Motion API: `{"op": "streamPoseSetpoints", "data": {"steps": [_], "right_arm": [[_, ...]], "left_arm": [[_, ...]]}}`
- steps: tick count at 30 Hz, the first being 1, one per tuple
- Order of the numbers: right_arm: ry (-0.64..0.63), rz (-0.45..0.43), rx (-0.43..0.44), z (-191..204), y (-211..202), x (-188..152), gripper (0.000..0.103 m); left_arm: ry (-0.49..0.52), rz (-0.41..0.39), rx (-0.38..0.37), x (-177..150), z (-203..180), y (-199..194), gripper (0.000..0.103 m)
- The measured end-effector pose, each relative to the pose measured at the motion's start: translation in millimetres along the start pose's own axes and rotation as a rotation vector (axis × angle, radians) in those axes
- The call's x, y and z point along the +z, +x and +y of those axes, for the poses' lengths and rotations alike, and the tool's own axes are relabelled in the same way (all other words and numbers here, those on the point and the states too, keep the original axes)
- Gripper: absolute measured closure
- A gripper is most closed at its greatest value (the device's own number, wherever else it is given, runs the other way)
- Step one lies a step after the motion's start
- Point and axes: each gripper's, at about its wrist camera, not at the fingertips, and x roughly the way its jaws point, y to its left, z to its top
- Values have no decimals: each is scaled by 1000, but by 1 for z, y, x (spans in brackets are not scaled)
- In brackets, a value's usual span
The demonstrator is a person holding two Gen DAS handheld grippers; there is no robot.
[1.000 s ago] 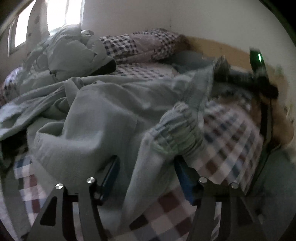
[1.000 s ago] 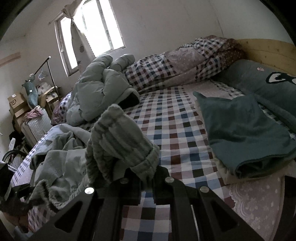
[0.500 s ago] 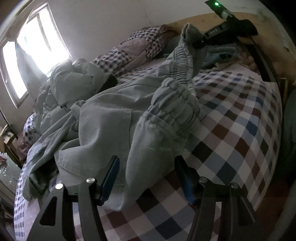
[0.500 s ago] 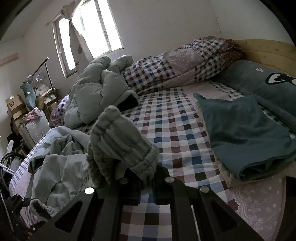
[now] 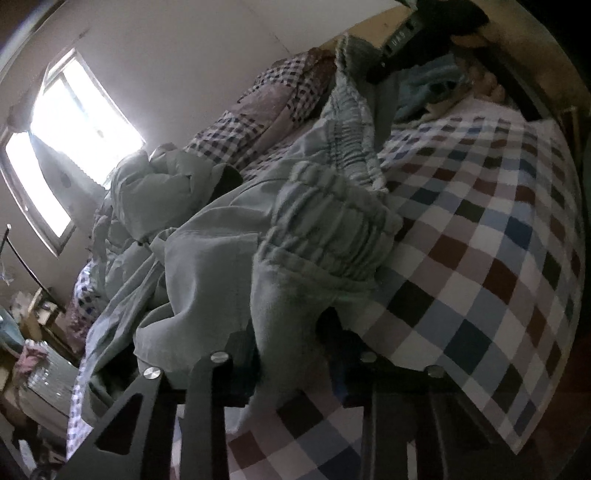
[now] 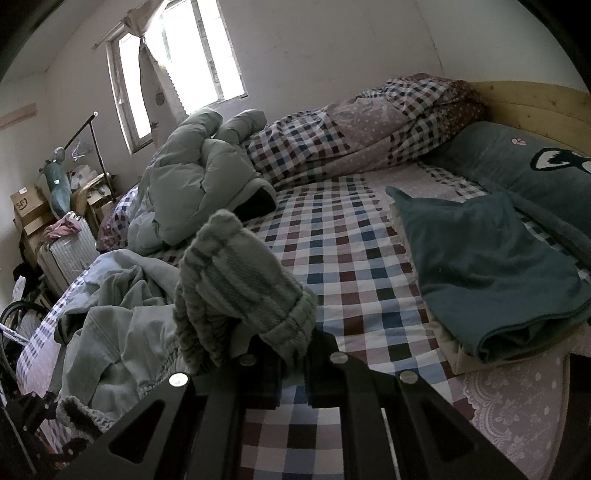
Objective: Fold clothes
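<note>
Pale grey-green trousers (image 5: pixel 207 266) with a ribbed elastic waistband (image 5: pixel 332 221) lie crumpled on the checked bed sheet (image 5: pixel 480 258). My left gripper (image 5: pixel 290 354) is closing its jaws on a fold of the trousers just below the waistband, and the cloth fills the gap between the pads. My right gripper (image 6: pixel 291 365) is shut on another part of the waistband (image 6: pixel 240 280) and holds it bunched above the sheet. In the left wrist view that gripper (image 5: pixel 406 33) shows at the top, with the waistband stretched up to it.
A puffy pale jacket (image 6: pixel 195 184) and a rolled checked quilt (image 6: pixel 351 136) lie at the far side of the bed. A folded teal blanket (image 6: pixel 491 273) lies by the wooden headboard (image 6: pixel 535 107). A suitcase (image 6: pixel 70 254) and boxes (image 6: pixel 26 206) stand under the window.
The left gripper rolled and moved in along the trousers, and its jaws narrowed from wide apart onto the cloth. The right gripper kept still with the waistband in it.
</note>
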Motion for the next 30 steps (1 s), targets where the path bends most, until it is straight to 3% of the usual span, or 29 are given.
{"op": "streamPoseSetpoints", "data": {"steps": [5,12,20,30], "right_arm": [[-15,0,1,2,-4,-1,96],[-101,-25,-6,17,-23,-2,96],[-197,-87,0,45,-62,-1,96],[-266,-236,61,99,-153,31,96]], "left_arm": [[11,-1,2,3,-5,-1,92],[-228,-82,21,13,38,-31,97],[-565,-217,91,23,122,-103,97],[-724,-382,142,48,209,-194,98]]}}
